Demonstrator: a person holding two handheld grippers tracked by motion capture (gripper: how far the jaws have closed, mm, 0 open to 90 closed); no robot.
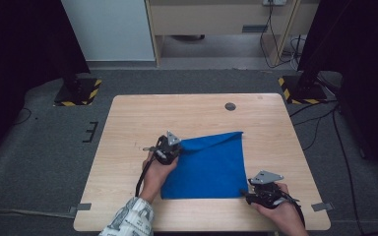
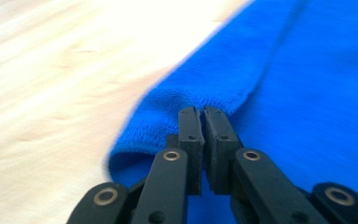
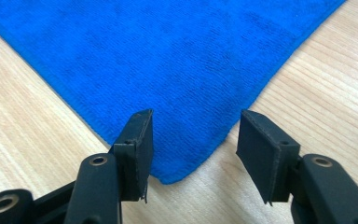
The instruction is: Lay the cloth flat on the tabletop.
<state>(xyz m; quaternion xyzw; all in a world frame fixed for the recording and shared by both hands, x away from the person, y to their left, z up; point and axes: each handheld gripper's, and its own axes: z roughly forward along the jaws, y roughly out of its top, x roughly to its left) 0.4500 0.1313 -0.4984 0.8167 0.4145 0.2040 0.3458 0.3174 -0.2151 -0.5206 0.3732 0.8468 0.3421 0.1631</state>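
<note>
High view: blue terry cloth (image 1: 209, 166) spread mid-surface, toward near edge. Left gripper (image 2: 200, 116) clamped on raised cloth hem. Right gripper (image 3: 193, 140) wide open, straddling near-right cloth corner, nothing held. Fold judged barely begun.

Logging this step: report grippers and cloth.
Left gripper shut on cloth fold. Right gripper open, astride near corner. Table otherwise bare.

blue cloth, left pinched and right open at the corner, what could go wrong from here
The left gripper pinches only a thin fold of the blue cloth, so a pull may slip it free. The right gripper is open astride the near corner, which lies flat on the table; closing may miss it or just push it away.
</note>
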